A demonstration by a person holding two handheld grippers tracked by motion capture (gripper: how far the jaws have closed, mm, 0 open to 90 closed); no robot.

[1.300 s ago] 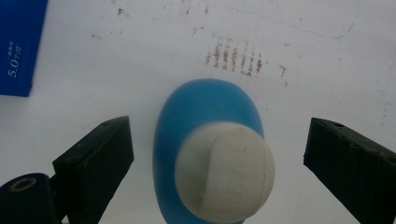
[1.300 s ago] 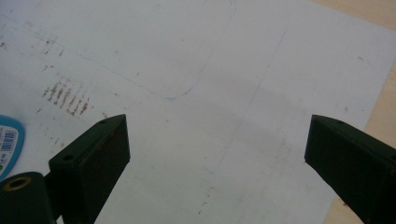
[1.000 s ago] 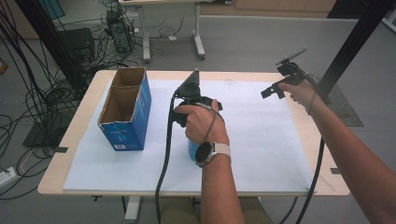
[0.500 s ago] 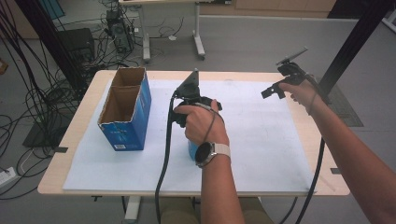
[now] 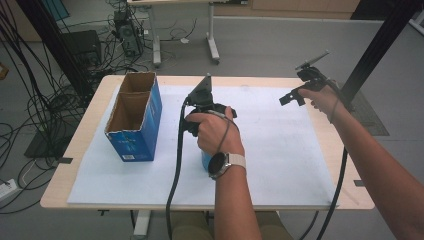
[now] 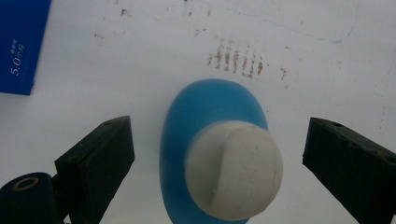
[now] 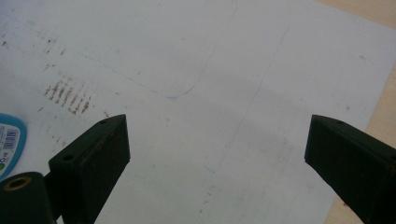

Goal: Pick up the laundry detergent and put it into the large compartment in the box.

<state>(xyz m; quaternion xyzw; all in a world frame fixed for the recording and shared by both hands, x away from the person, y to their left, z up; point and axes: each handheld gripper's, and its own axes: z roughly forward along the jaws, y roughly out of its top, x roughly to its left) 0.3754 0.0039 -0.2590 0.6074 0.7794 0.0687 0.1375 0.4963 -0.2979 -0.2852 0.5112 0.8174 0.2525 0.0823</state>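
We count 1 blue bottle [image 6: 210, 154], 1 box [image 5: 134, 116]; both grippers [image 6: 217, 154] [image 7: 217, 154] wide open, empty; nothing's moved since.

My left claw [image 6: 217, 158] is black, its two blocky jaws matte and square-edged with flat pads on the inner faces, and a round brass-ringed hole sits in the black body at the lower left of the left gripper view. My right claw [image 7: 217, 154] is built the same, with small screw holes in the side of one jaw, and each claw carries a grey three-cornered plate on top and trails a thick black cable back past my forearm. On my left wrist I wear a watch [image 5: 218, 164] with a round dark face and a pale band, and both my forearms are bare of sleeves.
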